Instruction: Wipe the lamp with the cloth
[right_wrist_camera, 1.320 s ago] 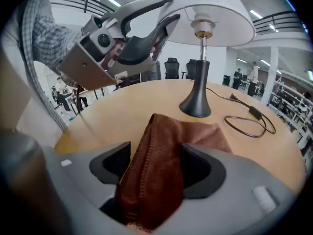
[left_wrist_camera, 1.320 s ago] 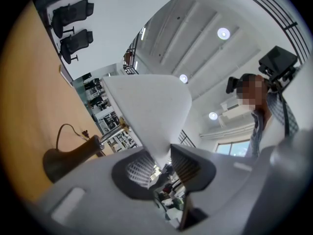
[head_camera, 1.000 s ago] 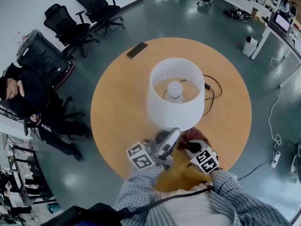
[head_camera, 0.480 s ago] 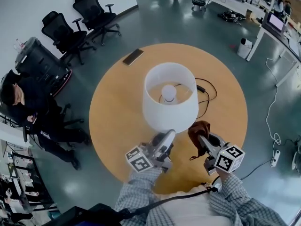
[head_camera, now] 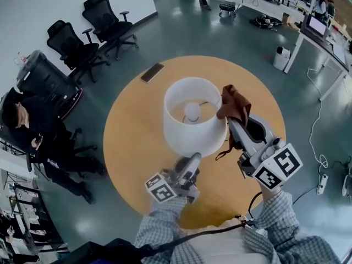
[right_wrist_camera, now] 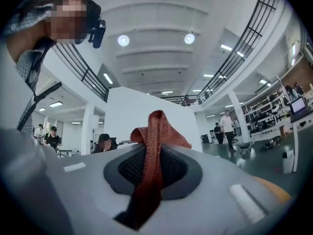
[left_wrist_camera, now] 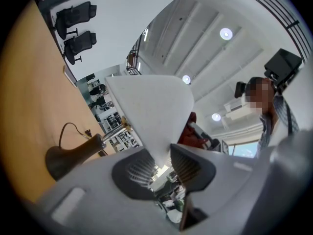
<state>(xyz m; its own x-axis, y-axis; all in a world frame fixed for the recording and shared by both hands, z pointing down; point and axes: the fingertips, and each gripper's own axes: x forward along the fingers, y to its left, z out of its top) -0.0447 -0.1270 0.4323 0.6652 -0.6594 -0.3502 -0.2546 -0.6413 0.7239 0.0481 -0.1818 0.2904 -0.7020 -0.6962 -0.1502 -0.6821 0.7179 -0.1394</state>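
Observation:
A table lamp with a white shade (head_camera: 192, 126) and a bare bulb (head_camera: 191, 111) stands mid-table. My left gripper (head_camera: 192, 161) is shut on the shade's near lower rim; in the left gripper view the shade's edge (left_wrist_camera: 151, 111) runs down between the ribbed pads, with the lamp's brown base (left_wrist_camera: 63, 158) to the left. My right gripper (head_camera: 233, 124) is shut on a rust-brown cloth (head_camera: 234, 104), held up beside the shade's upper right rim. In the right gripper view the cloth (right_wrist_camera: 154, 131) stands folded between the jaws, with the white shade (right_wrist_camera: 142, 111) close behind it.
The round wooden table (head_camera: 137, 125) carries a dark phone (head_camera: 152, 72) at its far left edge. The lamp's black cord (left_wrist_camera: 73, 129) curls on the tabletop. Office chairs (head_camera: 104, 23) stand beyond the table, and a seated person (head_camera: 27, 125) is at the left.
My right gripper has lifted the cloth from the table's near edge up to the right side of the shade's top rim. My left gripper has kept its hold on the shade.

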